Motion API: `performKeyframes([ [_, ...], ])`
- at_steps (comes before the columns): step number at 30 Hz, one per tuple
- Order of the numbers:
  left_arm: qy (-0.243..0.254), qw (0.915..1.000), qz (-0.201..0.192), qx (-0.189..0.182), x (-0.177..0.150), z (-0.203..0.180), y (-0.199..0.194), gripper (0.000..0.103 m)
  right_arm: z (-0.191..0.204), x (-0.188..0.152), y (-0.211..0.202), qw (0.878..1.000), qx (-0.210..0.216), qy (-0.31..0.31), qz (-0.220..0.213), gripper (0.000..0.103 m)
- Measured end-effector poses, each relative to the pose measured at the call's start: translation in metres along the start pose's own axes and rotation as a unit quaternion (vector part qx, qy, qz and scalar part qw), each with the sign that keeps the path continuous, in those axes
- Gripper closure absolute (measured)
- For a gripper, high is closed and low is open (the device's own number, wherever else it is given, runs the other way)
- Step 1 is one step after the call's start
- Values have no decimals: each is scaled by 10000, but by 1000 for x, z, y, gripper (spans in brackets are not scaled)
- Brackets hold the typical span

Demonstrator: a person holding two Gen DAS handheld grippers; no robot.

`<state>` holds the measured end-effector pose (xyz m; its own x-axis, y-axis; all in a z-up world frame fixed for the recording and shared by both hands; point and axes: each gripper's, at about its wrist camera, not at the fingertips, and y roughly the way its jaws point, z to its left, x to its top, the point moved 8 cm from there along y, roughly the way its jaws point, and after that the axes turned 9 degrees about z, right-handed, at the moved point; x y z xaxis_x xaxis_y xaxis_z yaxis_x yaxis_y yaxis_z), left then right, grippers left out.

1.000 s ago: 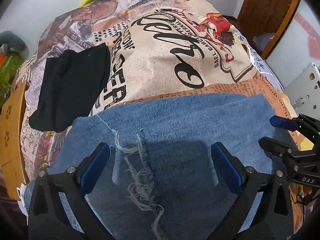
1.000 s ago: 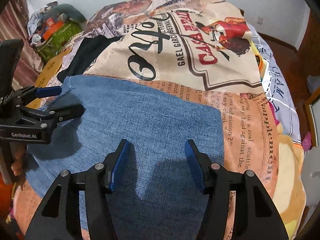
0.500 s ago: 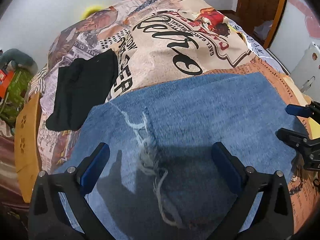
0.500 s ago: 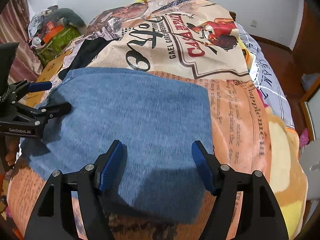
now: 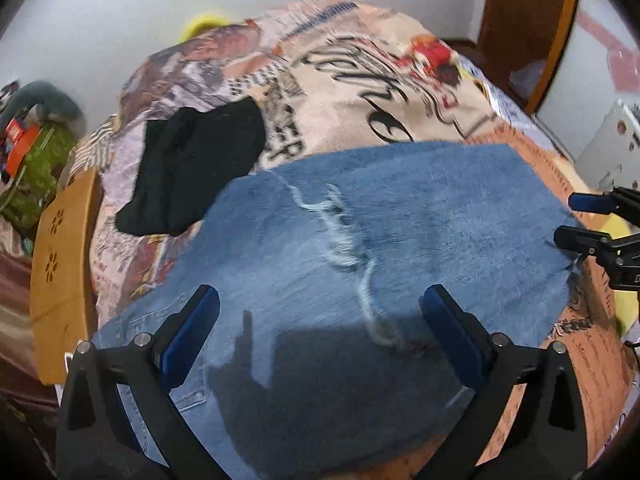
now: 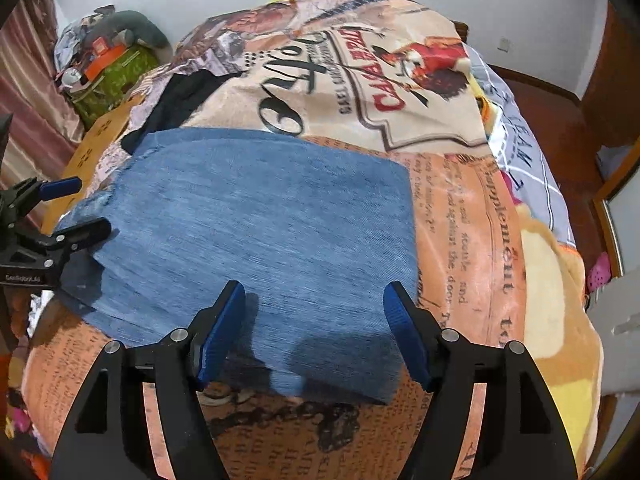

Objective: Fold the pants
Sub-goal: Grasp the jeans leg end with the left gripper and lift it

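Observation:
Folded blue denim pants [image 5: 400,248] lie flat on the printed bed cover, with a frayed white tear [image 5: 340,232] on top. They also show in the right wrist view [image 6: 260,220]. My left gripper [image 5: 320,332] is open and empty above the near part of the pants. My right gripper [image 6: 314,332] is open and empty above the pants' near edge. Each gripper shows at the other view's side: the right one [image 5: 580,220], the left one [image 6: 76,208], both open.
A folded black garment [image 5: 192,164] lies on the bed left of the pants. A wooden headboard [image 5: 60,260] runs along the left edge. A cluttered green box [image 6: 108,76] stands beyond it. A wooden door [image 5: 524,16] is at the back right.
Both grippers have pulled back and up from the pants, so more of the denim and bed shows. The right gripper has opened wider. The pants stay flat.

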<state>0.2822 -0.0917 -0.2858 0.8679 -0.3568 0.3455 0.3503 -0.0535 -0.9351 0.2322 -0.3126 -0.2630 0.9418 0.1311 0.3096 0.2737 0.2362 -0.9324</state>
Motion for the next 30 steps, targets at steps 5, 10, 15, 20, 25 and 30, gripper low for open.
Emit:
performKeyframes([
  [5, -610, 9964, -495, 308, -10, 49, -32, 0, 33, 19, -13, 9990, 52, -363, -237, 35],
  [10, -1312, 9859, -862, 573, -32, 108, -59, 0, 71, 39, -19, 9962, 258, -682, -473, 34],
  [15, -2096, 9705, -941, 733, -73, 172, -70, 0, 112, 47, -1, 9929, 397, -1032, -447, 32],
  [20, -3049, 9476, -638, 711, -130, 226, -53, 0, 133, 39, 28, 9908, 409, -1291, -56, 32],
  [25, -3608, 9316, -30, 446, -185, 249, -17, 0, 134, 34, 35, 9908, 565, -1222, 127, 29],
  [30, -4165, 9058, 529, -566, -225, 246, 25, 0, 137, 32, 37, 9905, 507, -1270, 166, 27],
])
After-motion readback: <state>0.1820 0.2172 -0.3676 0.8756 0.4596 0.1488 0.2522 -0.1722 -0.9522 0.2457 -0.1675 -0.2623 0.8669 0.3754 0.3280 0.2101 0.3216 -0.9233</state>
